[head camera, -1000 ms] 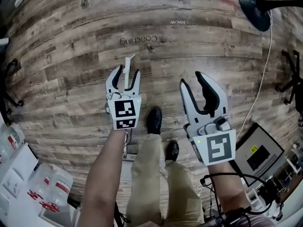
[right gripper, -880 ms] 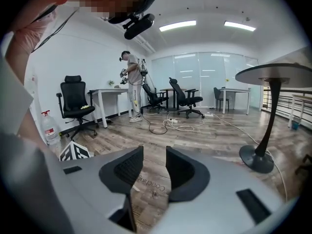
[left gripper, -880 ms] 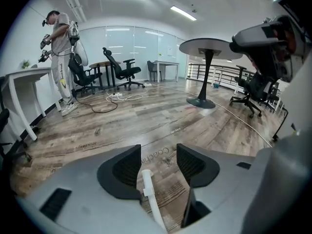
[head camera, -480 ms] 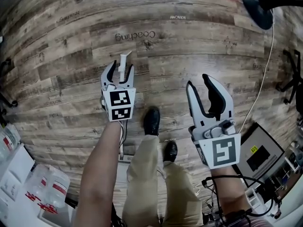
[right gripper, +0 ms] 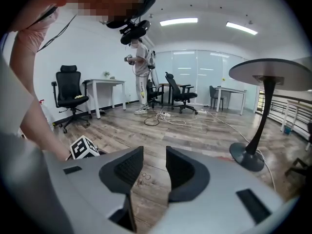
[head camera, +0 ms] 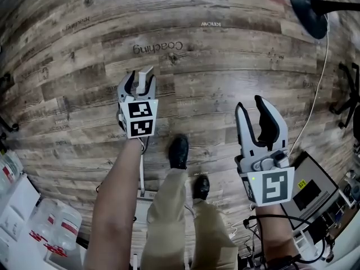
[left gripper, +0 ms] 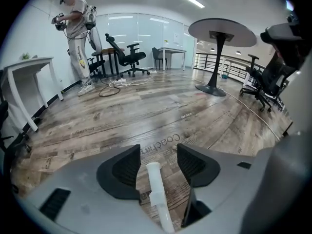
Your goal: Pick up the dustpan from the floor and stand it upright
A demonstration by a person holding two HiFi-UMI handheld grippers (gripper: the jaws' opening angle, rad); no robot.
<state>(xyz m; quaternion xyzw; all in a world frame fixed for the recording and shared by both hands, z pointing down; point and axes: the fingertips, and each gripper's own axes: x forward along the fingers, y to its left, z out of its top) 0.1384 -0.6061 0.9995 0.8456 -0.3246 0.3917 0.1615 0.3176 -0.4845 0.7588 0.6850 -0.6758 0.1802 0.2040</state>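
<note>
The dustpan's white handle rises from the floor by my feet, and its thin lower shaft shows below my left arm. The pan itself is hidden under my arm and leg. My left gripper surrounds the handle near its tip. In the left gripper view the handle lies between the black pads with a small gap on each side, so the jaws stand open. My right gripper hangs open over the floor to the right, holding nothing.
My shoes stand between the grippers. A black round table base and a white cable lie at the far right. An instrument box sits at the lower right, plastic bins at the lower left. Another person and office chairs stand far off.
The left gripper has slid up the handle towards its tip and its jaws have narrowed around it. The right gripper has drifted to the right and back towards me.
</note>
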